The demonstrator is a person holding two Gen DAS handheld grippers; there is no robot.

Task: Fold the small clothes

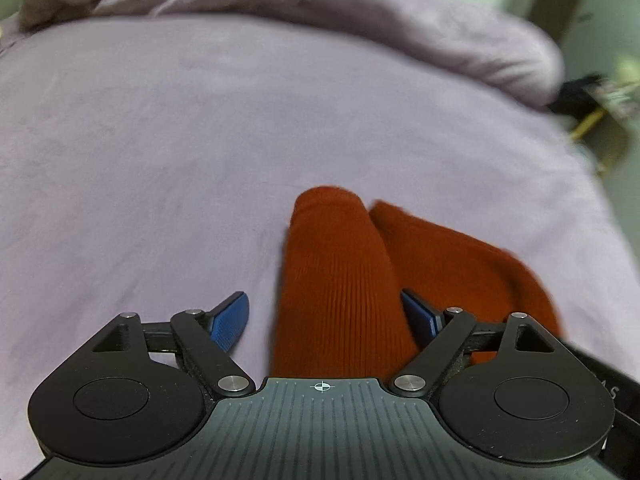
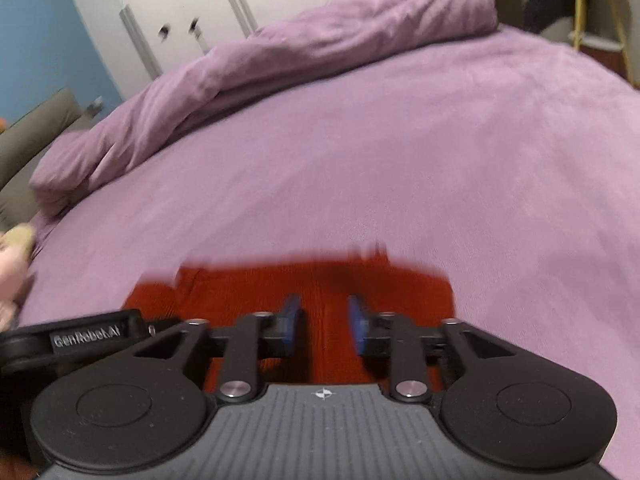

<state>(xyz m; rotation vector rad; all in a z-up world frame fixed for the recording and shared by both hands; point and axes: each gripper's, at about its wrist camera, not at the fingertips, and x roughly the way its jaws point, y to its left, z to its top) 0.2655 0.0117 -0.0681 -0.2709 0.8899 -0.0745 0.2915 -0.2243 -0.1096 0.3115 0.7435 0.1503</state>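
A rust-orange ribbed knit garment [image 1: 340, 280] lies on the purple bed sheet [image 1: 200, 140]. In the left wrist view a rolled or folded part of it runs between my left gripper's [image 1: 326, 316] wide-open blue fingers, and the rest spreads out to the right. In the right wrist view the same garment [image 2: 240, 284] lies flat and blurred under my right gripper [image 2: 323, 322], whose blue fingers stand partly open just above the cloth, with nothing held. The left gripper's body [image 2: 72, 340] shows at the lower left of that view.
A bunched purple duvet [image 2: 280, 60] lies along the far side of the bed. White wardrobe doors [image 2: 240, 0] and a blue wall stand behind it. A yellow-legged stool [image 2: 600, 32] with dark clothes stands off the bed's right edge. A grey headboard [image 2: 28, 144] is at the left.
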